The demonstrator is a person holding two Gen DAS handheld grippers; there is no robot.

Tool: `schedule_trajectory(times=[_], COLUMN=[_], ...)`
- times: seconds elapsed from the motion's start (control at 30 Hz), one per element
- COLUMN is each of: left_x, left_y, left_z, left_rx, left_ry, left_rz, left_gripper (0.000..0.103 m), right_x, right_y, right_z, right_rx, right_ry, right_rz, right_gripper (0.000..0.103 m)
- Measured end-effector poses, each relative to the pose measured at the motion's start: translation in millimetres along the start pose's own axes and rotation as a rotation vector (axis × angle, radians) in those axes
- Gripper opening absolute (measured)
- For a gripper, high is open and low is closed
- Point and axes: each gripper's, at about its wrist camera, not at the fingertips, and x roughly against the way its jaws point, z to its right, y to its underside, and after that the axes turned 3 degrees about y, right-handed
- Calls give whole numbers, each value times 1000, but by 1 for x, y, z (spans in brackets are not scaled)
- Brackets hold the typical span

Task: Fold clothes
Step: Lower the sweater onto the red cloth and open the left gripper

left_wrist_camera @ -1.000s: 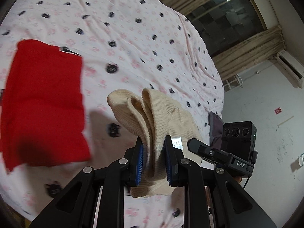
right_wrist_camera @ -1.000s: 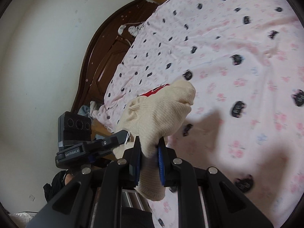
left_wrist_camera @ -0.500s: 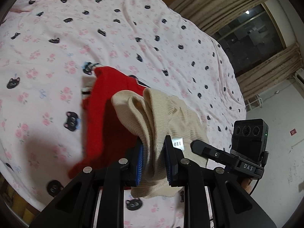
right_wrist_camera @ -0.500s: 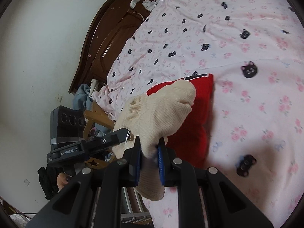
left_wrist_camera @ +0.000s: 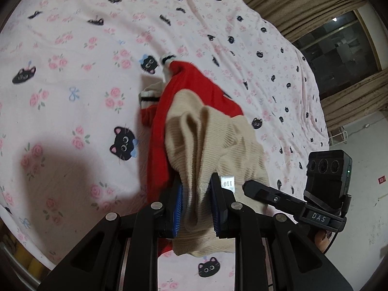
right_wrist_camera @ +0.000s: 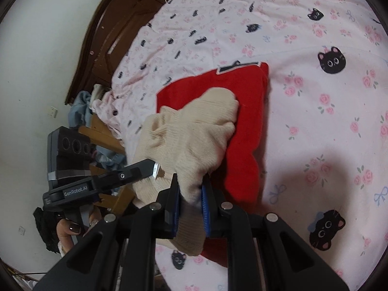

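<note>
The soft, floppy cream sweater (left_wrist_camera: pixel 213 140) was clamped at its bunched edges by the left claw (left_wrist_camera: pixel 196 203) and right claw (right_wrist_camera: pixel 190 202), above the red garment (right_wrist_camera: pixel 245 111) on the bed (left_wrist_camera: pixel 72 48).

A home bedroom: a bed (left_wrist_camera: pixel 72 48) under a pink cat-and-rose sheet, a dark carved wooden headboard (right_wrist_camera: pixel 114 31), heavy tan curtains (left_wrist_camera: pixel 303 2) beside a dark window (left_wrist_camera: pixel 339 48), and clothes heaped (right_wrist_camera: pixel 82 104) off the bed's corner.
</note>
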Motion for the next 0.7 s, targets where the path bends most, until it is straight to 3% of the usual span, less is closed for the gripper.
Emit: schedule_trajectory(times=[0.23, 0.3, 0.47, 0.57, 0.7], left_x=[-2, 1, 20, 35, 59], left_y=[3, 3, 3, 3, 4], left_z=[-6, -6, -1, 6, 16], left_rx=[16, 21, -16, -41, -59], left_ry=[-23, -29, -72, -113, -149], left_rz=[1, 10, 52, 93, 156], left_gripper=[31, 39, 46, 46, 46], right_x=[-4, -3, 11, 25, 49], right_y=[3, 3, 3, 3, 5], right_z=[1, 1, 2, 0, -6], right_rx=[22, 27, 24, 33, 50], right_ry=[68, 83, 80, 85, 111], right_rz=[-4, -1, 23, 47, 87], right_gripper=[27, 32, 38, 45, 46])
